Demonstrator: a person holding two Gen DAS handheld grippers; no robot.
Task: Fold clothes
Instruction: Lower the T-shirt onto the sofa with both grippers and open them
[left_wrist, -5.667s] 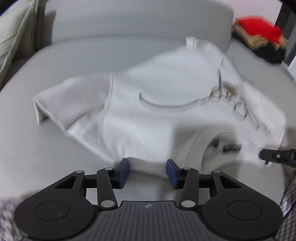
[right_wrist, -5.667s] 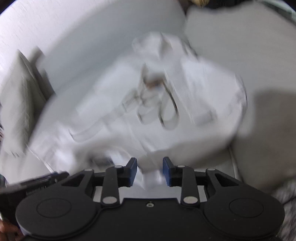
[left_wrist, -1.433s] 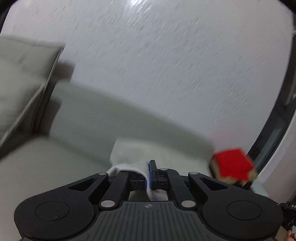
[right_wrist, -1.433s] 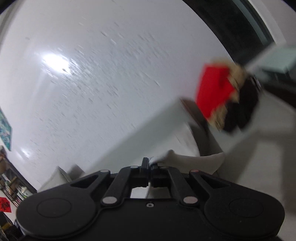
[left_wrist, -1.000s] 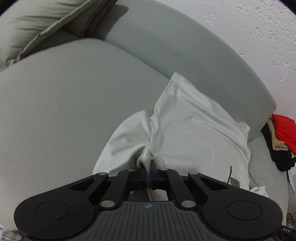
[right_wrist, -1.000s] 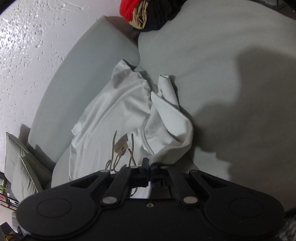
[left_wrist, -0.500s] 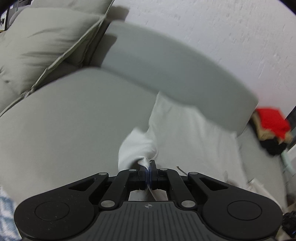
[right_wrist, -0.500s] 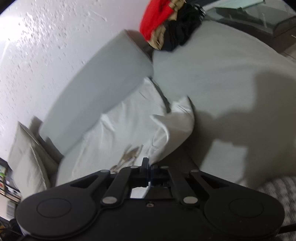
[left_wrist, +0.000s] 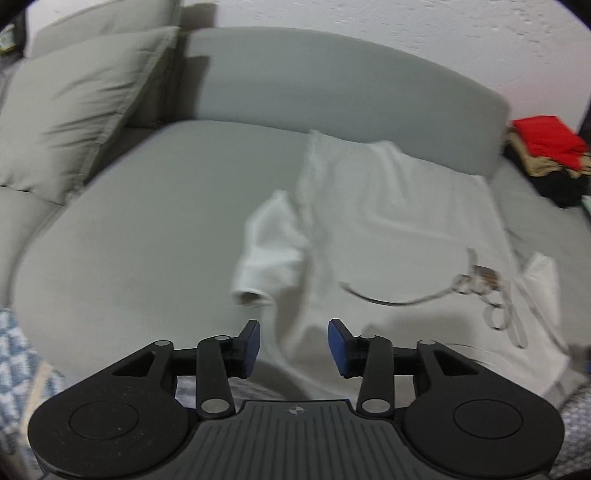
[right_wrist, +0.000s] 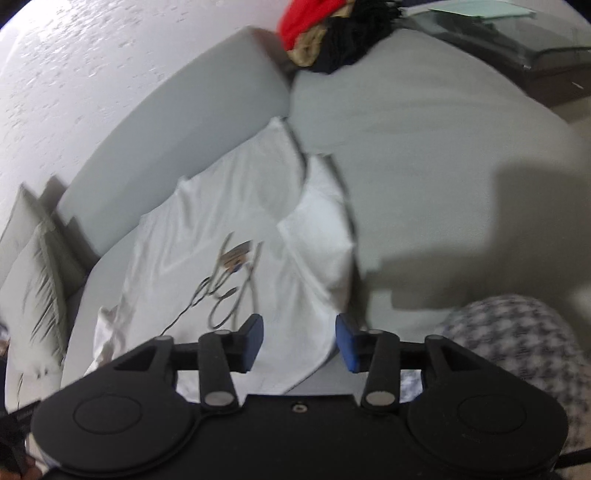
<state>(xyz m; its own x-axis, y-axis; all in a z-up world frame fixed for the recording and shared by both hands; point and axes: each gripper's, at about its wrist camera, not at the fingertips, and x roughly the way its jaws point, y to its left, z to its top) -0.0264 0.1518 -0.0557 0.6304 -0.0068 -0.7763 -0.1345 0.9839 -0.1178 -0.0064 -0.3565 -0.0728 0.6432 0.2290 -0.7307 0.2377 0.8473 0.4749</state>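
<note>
A white T-shirt (left_wrist: 399, 229) with a thin line print lies spread on the grey sofa seat (left_wrist: 147, 221), its hem toward the backrest. My left gripper (left_wrist: 293, 343) is open and empty just above the shirt's near left edge, close to the bunched left sleeve (left_wrist: 269, 254). In the right wrist view the same shirt (right_wrist: 229, 221) lies flat with its right sleeve (right_wrist: 325, 236) folded over. My right gripper (right_wrist: 299, 343) is open and empty over the shirt's near right edge.
A pile of red, tan and black clothes (left_wrist: 546, 158) sits at the sofa's far right, also in the right wrist view (right_wrist: 332, 33). Grey cushions (left_wrist: 74, 110) lean at the left. A checked fabric (right_wrist: 524, 350) lies near right. The sofa backrest (left_wrist: 332, 81) runs behind.
Both grippers were shut on the shirt and have let go; both now stand open. The shirt has dropped flat onto the seat, and both grippers have drawn back toward its near edge.
</note>
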